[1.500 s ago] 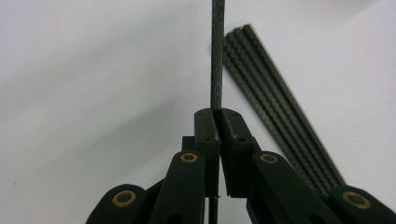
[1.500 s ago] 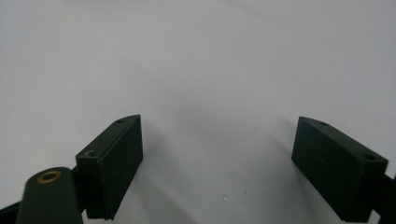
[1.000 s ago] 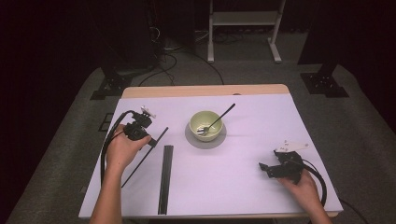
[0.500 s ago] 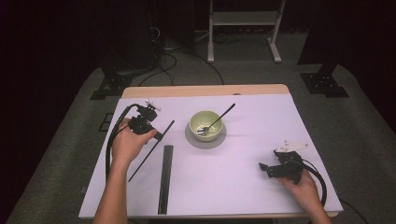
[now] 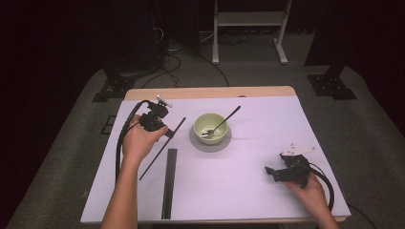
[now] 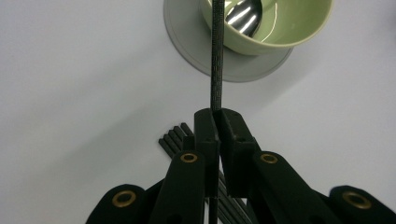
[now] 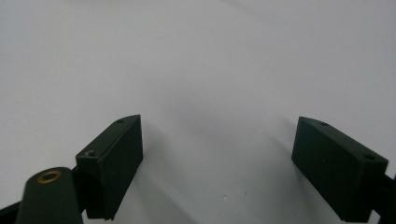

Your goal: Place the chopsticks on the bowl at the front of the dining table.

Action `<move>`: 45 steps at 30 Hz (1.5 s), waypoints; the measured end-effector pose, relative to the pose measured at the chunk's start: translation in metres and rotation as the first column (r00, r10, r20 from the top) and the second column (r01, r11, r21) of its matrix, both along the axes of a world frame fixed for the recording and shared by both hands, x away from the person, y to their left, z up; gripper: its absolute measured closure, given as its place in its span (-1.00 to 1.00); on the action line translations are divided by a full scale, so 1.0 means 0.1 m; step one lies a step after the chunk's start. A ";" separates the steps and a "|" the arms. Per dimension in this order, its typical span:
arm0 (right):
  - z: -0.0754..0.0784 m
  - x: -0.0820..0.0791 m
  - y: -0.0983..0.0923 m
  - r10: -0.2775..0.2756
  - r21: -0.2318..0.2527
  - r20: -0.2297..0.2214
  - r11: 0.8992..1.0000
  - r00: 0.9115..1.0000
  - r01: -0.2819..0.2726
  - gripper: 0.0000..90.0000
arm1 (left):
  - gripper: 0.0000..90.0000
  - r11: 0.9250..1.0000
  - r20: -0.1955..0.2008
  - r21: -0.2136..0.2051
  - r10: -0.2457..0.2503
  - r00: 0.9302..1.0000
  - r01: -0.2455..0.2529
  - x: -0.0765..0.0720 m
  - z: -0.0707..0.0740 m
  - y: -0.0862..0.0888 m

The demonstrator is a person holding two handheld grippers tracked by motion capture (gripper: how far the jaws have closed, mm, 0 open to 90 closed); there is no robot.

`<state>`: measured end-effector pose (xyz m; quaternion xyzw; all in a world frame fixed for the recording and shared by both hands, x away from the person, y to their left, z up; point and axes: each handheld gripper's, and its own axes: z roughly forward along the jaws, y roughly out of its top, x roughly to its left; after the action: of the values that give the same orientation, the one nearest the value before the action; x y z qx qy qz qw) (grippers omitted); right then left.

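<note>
My left gripper [image 5: 166,132] [image 6: 215,122] is shut on a thin black stick [image 5: 157,157] [image 6: 216,70], held slanted above the white table [image 5: 248,191]. In the left gripper view the stick runs up from the jaws across a pale green bowl [image 5: 210,127] [image 6: 285,28]. The bowl stands on a grey saucer [image 5: 210,144] [image 6: 191,51] and holds a metal spoon [image 5: 224,121] [image 6: 240,14]. A bundle of black sticks [image 5: 168,183] [image 6: 173,137] lies flat beneath the left gripper. My right gripper [image 5: 269,172] [image 7: 217,154] rests at the right front, open, with bare table between its jaws.
The table's wooden far edge [image 5: 210,92] shows behind the white sheet. Beyond it, cables [image 5: 167,52], a white stand [image 5: 248,28] and black stand feet [image 5: 332,83] sit on the grey floor. Each gripper trails a black cable [image 5: 119,148] along the forearm.
My left gripper has carried the black stick away from me and to the right, toward the bowl. The right gripper has stayed where it was.
</note>
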<state>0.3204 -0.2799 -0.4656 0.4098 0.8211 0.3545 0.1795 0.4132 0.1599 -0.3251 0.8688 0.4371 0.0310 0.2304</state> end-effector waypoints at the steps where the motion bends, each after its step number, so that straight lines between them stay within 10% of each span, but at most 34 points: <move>1: 0.00 0.00 0.00 0.000 0.000 0.000 1.000 1.000 0.000 -0.66 | 0.91 1.000 0.000 0.000 0.002 1.000 -0.002 0.01 0.01 -0.01; 45: 0.00 0.00 0.00 0.000 0.000 0.000 1.000 1.000 0.000 -0.66 | 0.91 0.999 -0.024 -0.004 -0.036 0.999 0.036 0.56 0.03 -0.89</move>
<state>0.3205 -0.2799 -0.4656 0.4097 0.8212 0.3544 0.1793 0.4689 0.0708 -0.3225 0.8765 0.4241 0.0158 0.2270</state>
